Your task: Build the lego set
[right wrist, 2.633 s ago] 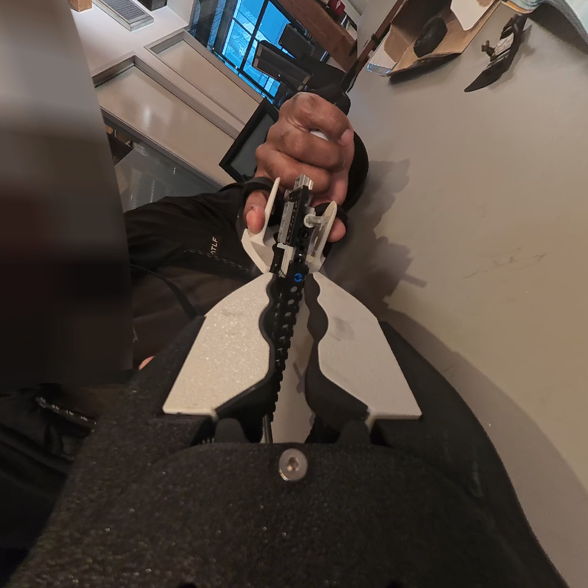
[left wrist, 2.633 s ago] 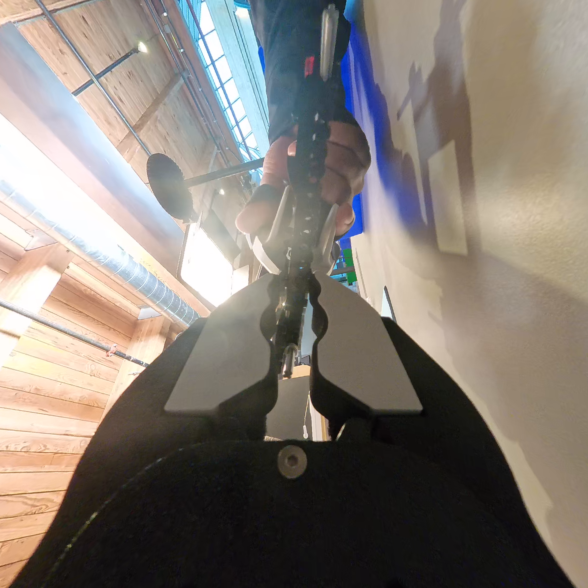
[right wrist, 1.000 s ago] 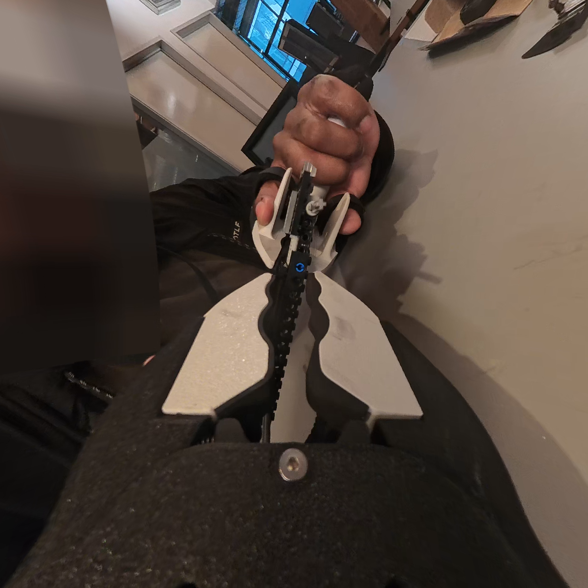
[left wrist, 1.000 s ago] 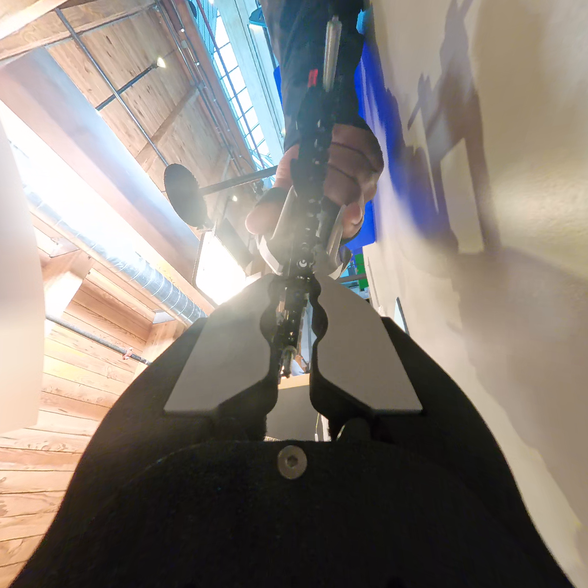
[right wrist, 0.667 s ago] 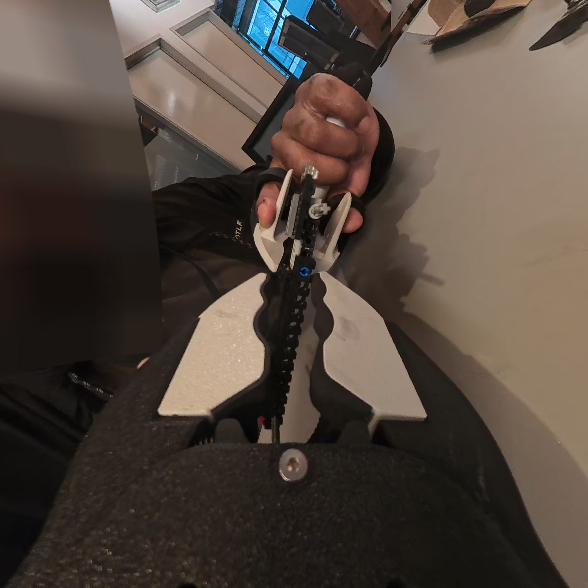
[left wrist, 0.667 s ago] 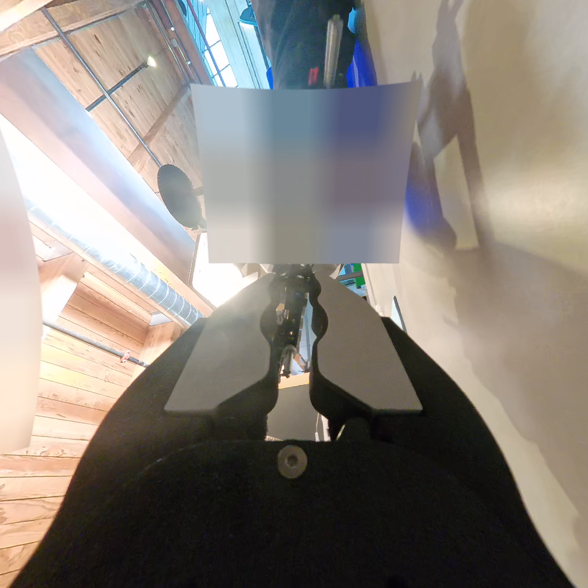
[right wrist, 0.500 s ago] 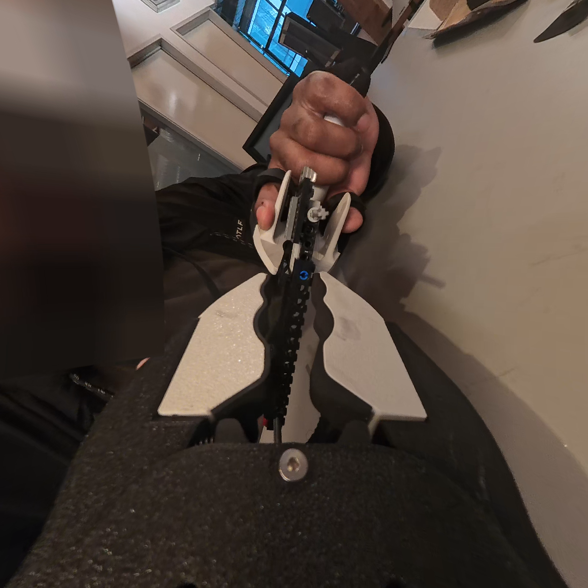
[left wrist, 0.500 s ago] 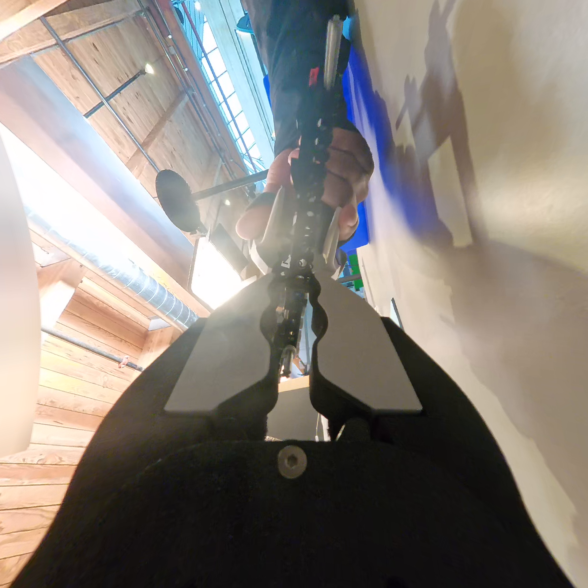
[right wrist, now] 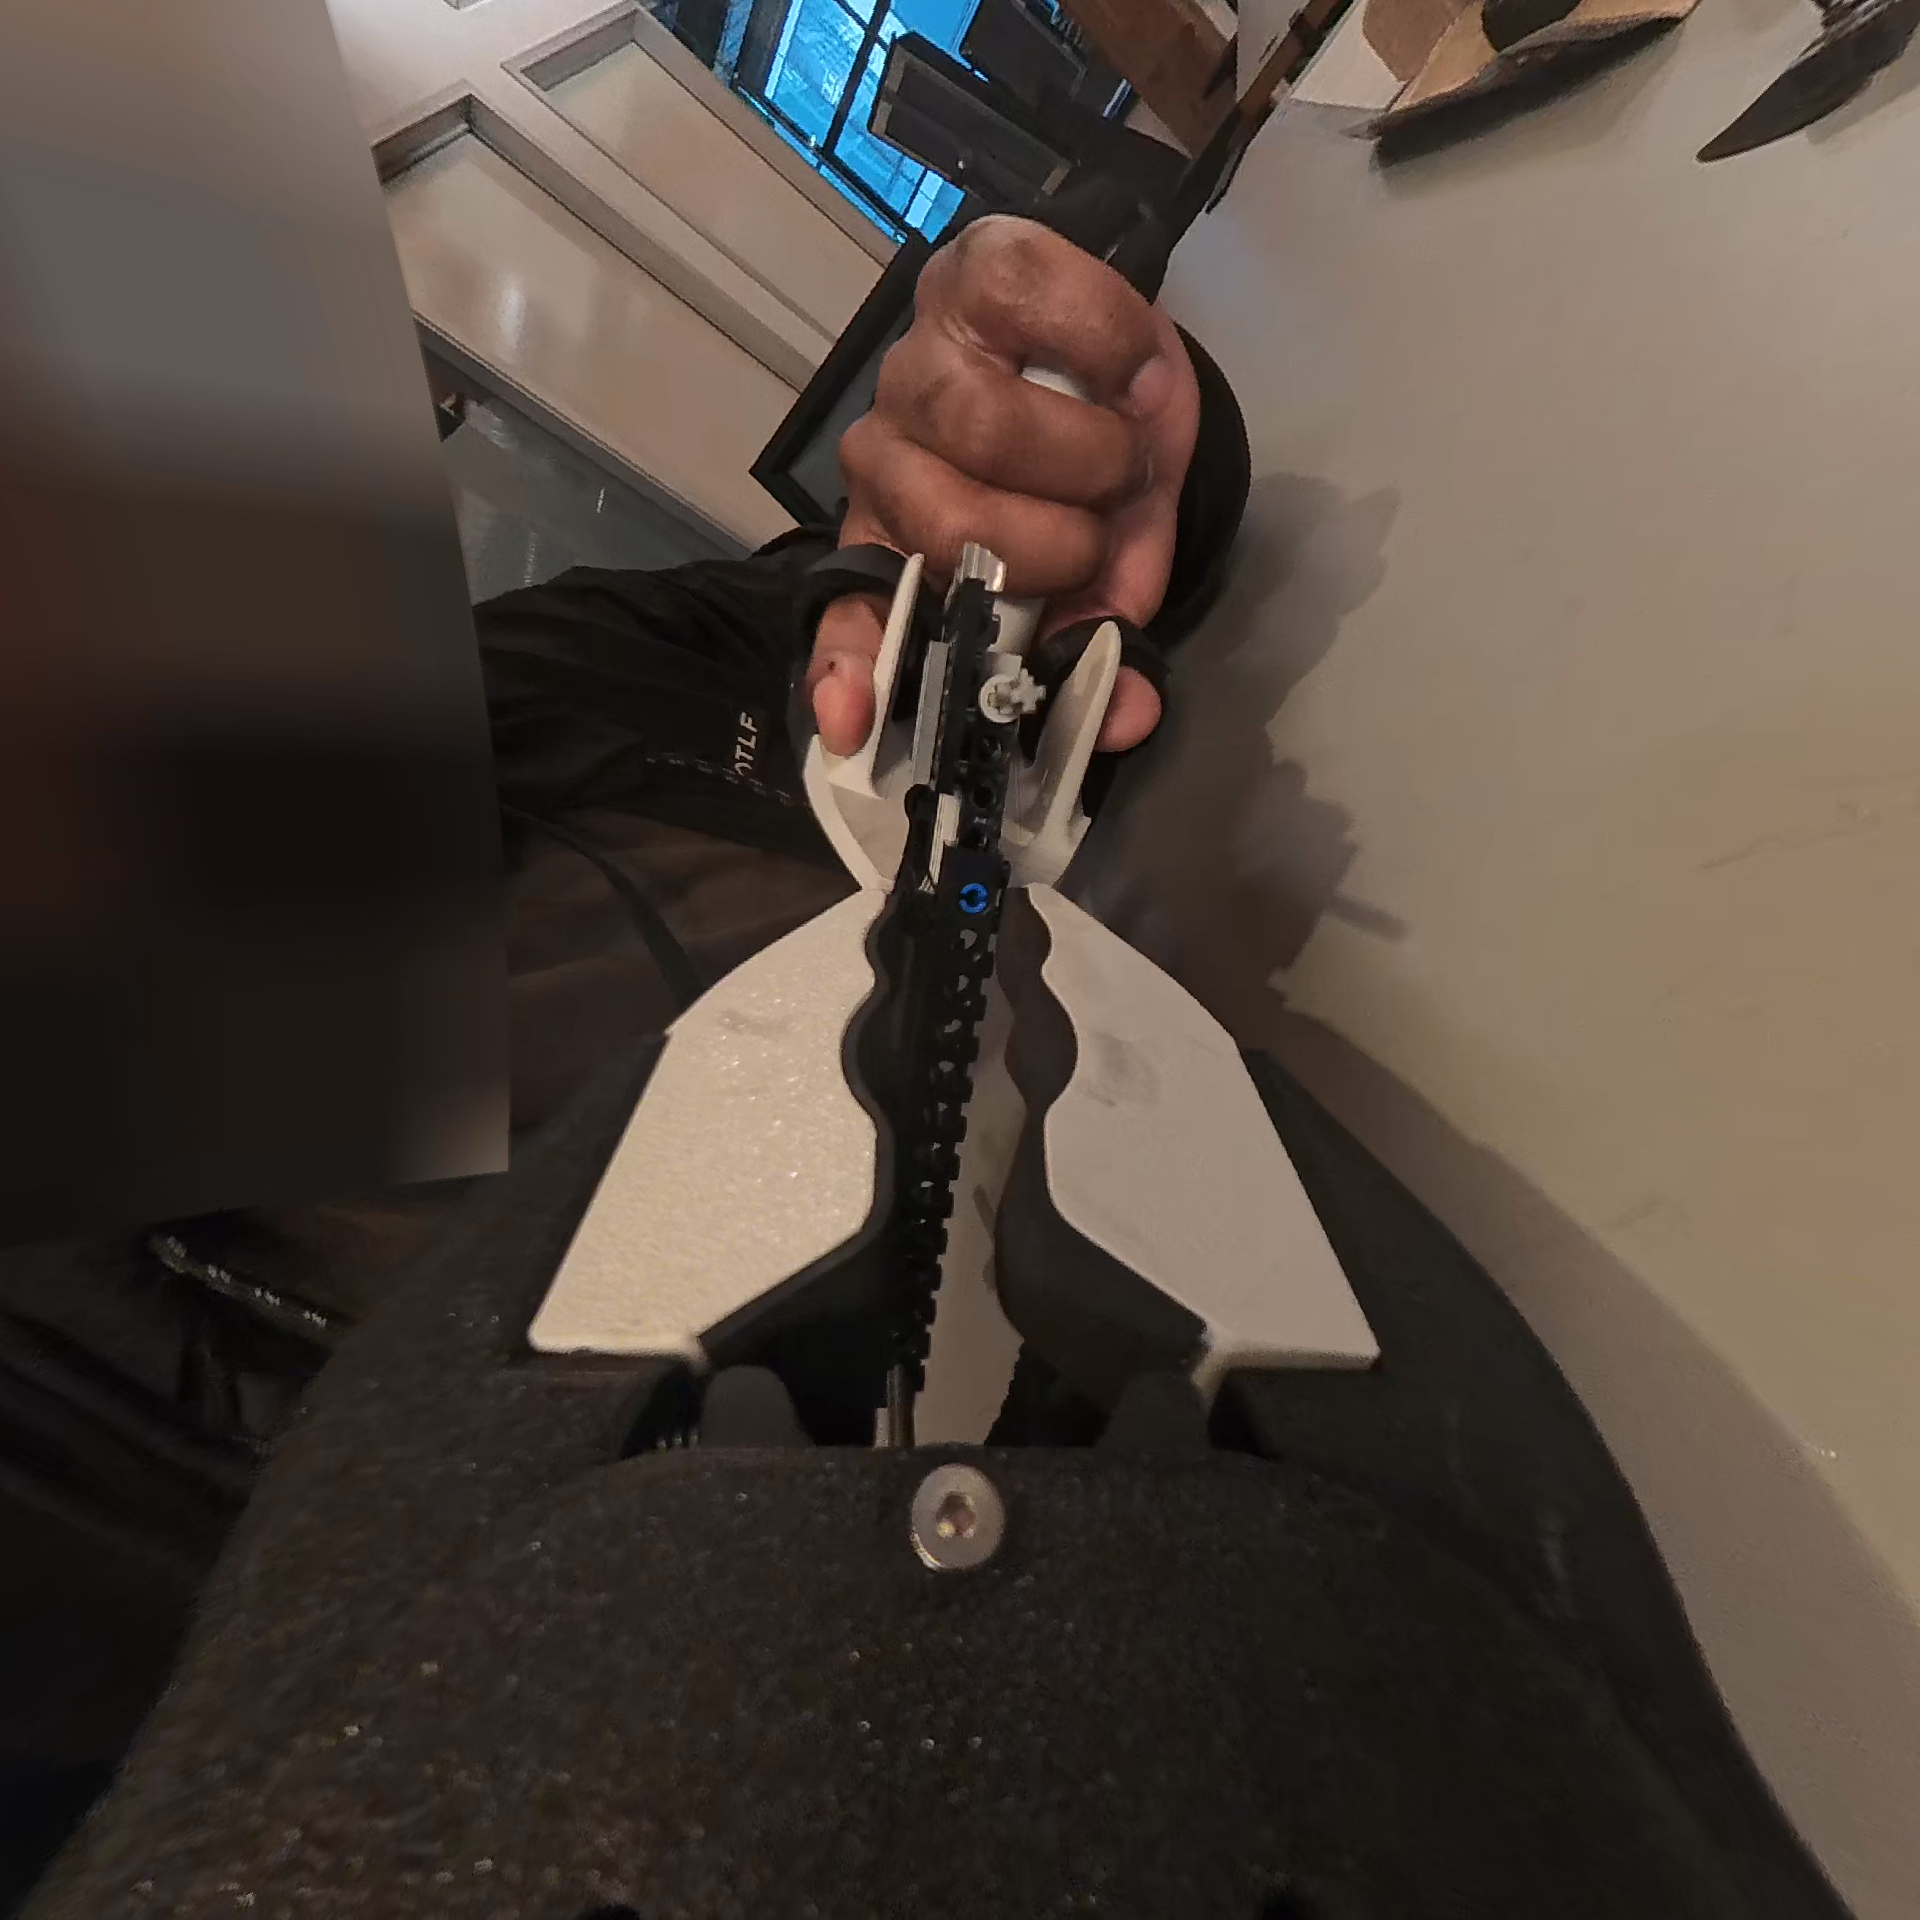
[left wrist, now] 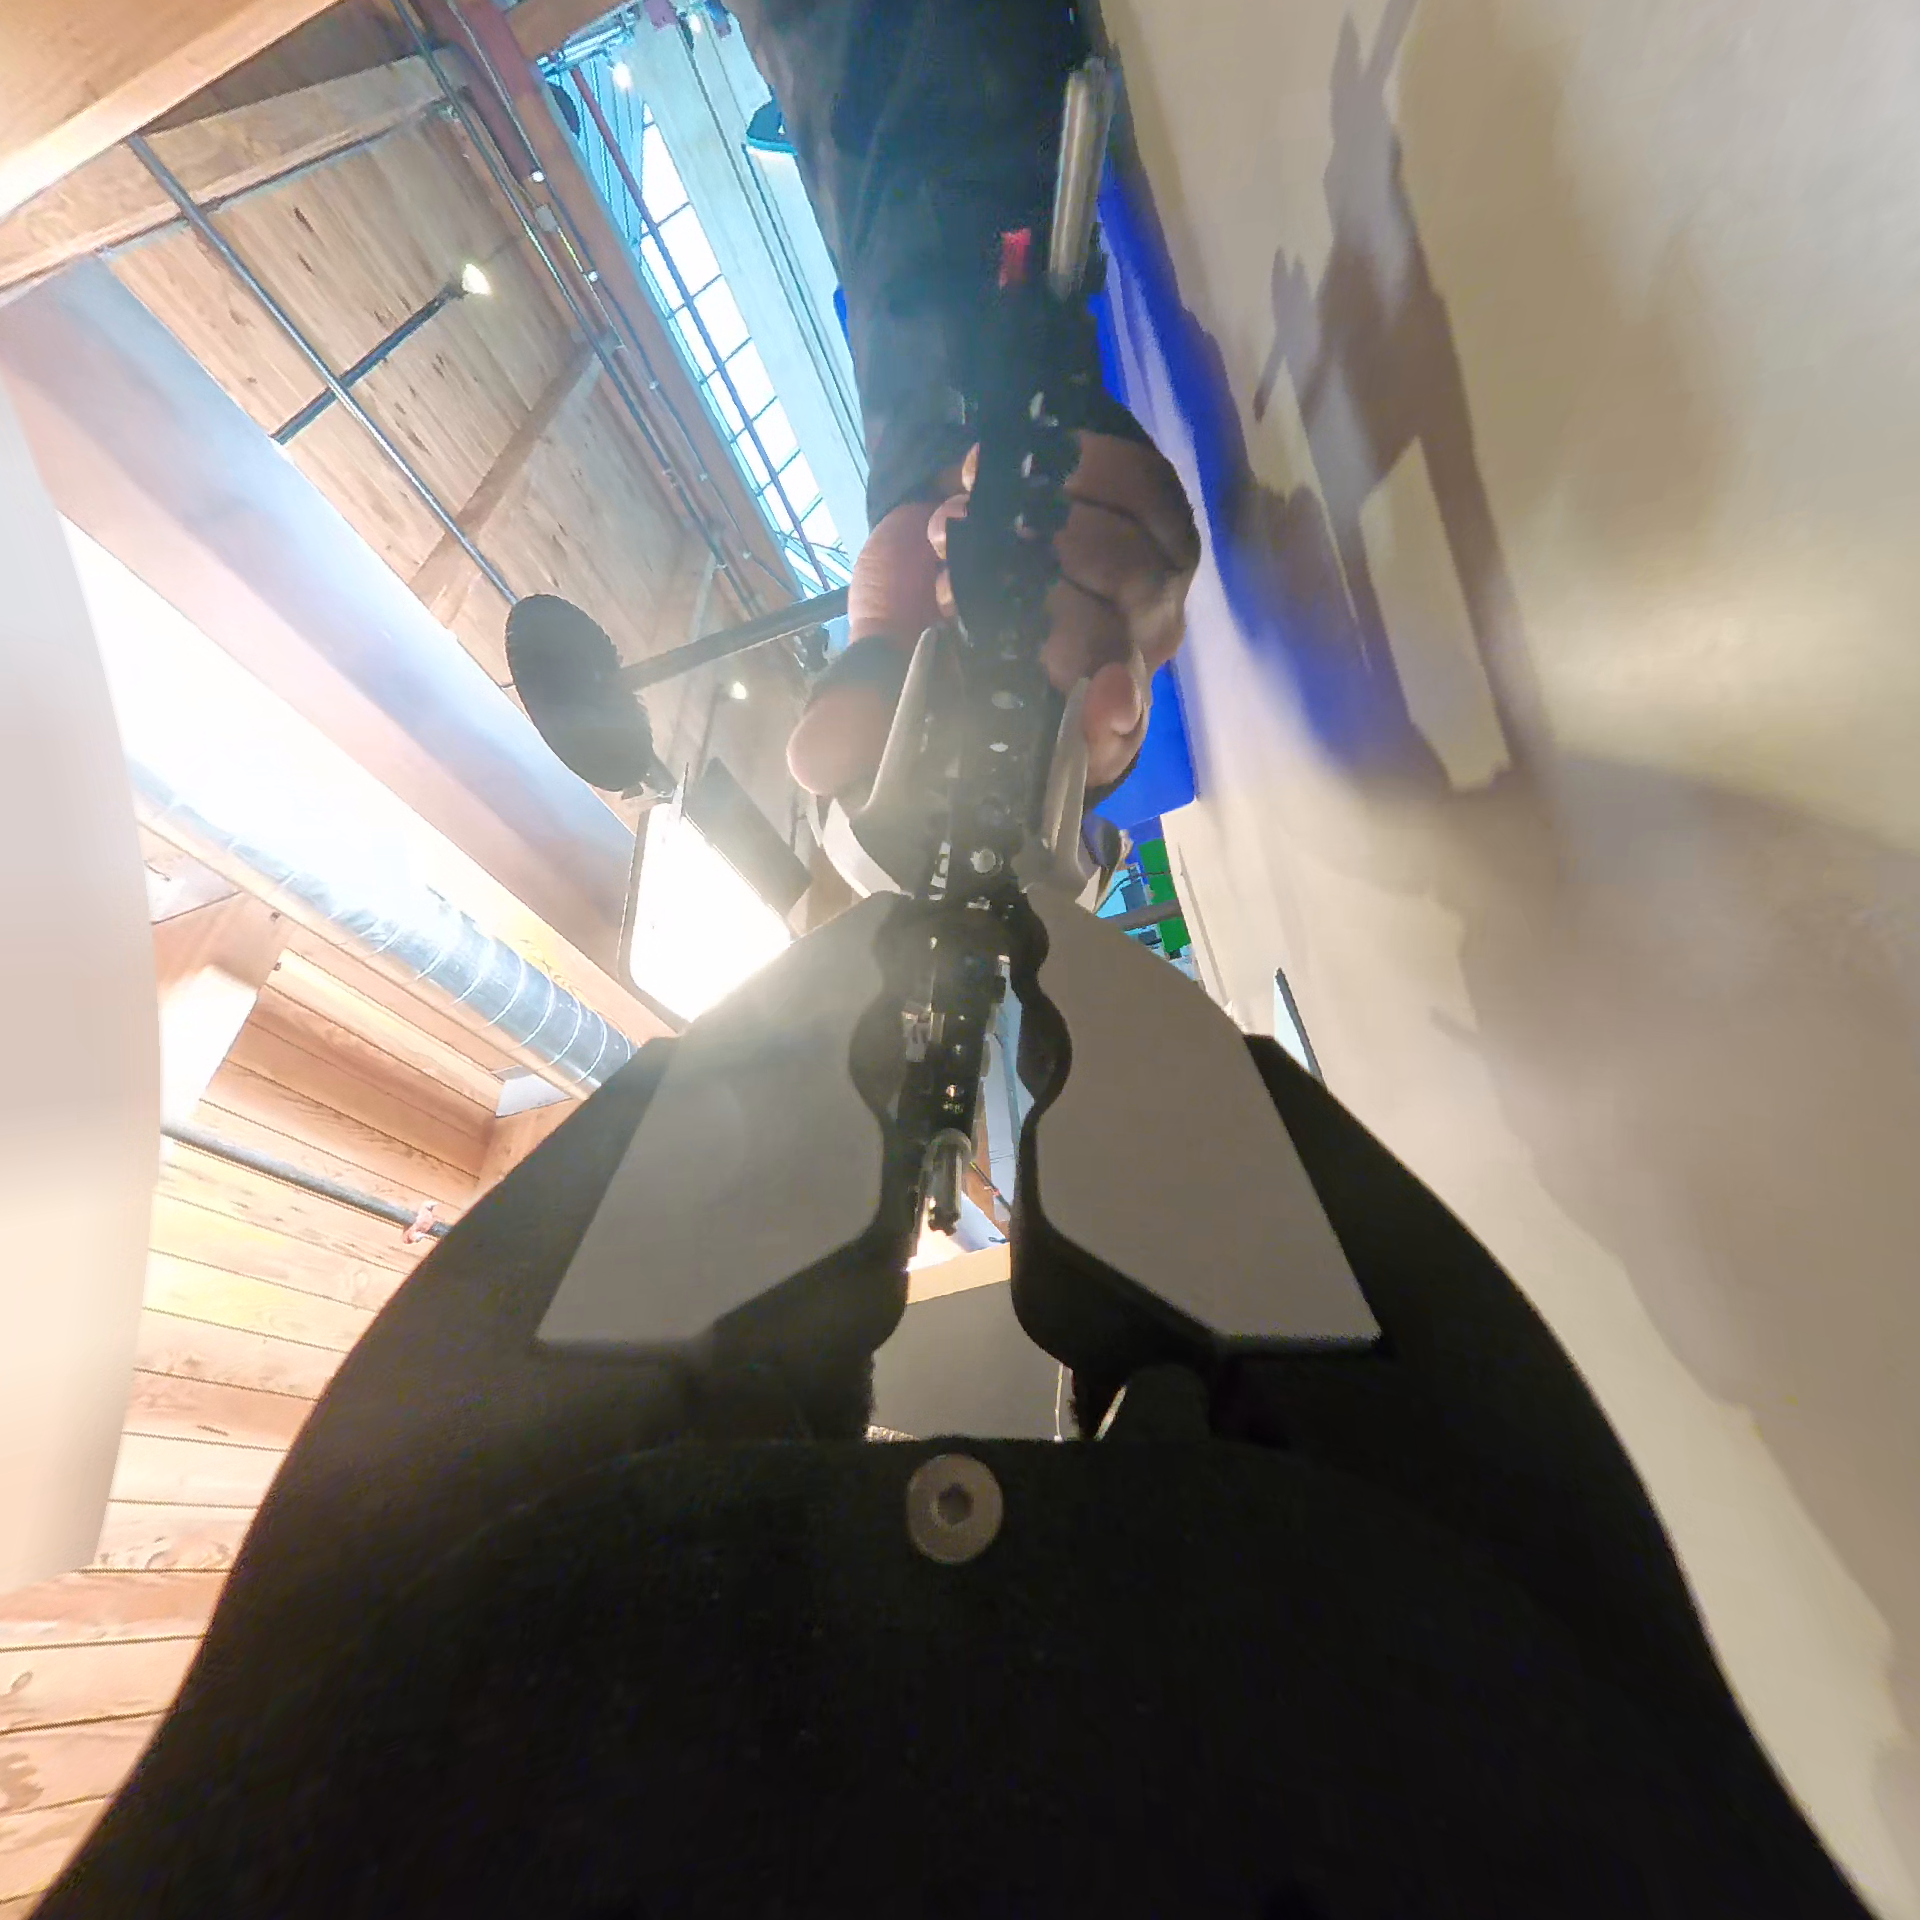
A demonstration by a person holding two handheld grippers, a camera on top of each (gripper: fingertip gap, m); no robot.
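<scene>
A long black perforated beam assembly (right wrist: 945,1091) with a blue pin (right wrist: 971,899) spans between the two grippers, which face each other tip to tip. My right gripper (right wrist: 956,894) is shut on one end of it. My left gripper (left wrist: 961,904) is shut on the other end of the beam (left wrist: 951,1039). In the right wrist view the left gripper (right wrist: 987,675) shows farther off, held by a hand (right wrist: 1018,436), with a small grey pin (right wrist: 1003,698) between its white fingers. In the left wrist view the right gripper (left wrist: 982,769) and its hand (left wrist: 1122,582) show beyond my tips.
A grey tabletop (right wrist: 1558,623) runs along the right side, with a cardboard box (right wrist: 1507,62) and a dark object (right wrist: 1818,94) at its far end. A blue sheet (left wrist: 1195,520) lies on the tabletop (left wrist: 1558,935). A person's dark sleeve (right wrist: 644,707) is at the left. Less than 4 cm separates the two grippers' tips.
My right jaws widened a little about half a second ago and have come together again on the beam. The left grip has stayed the same. Both grippers shifted only slightly.
</scene>
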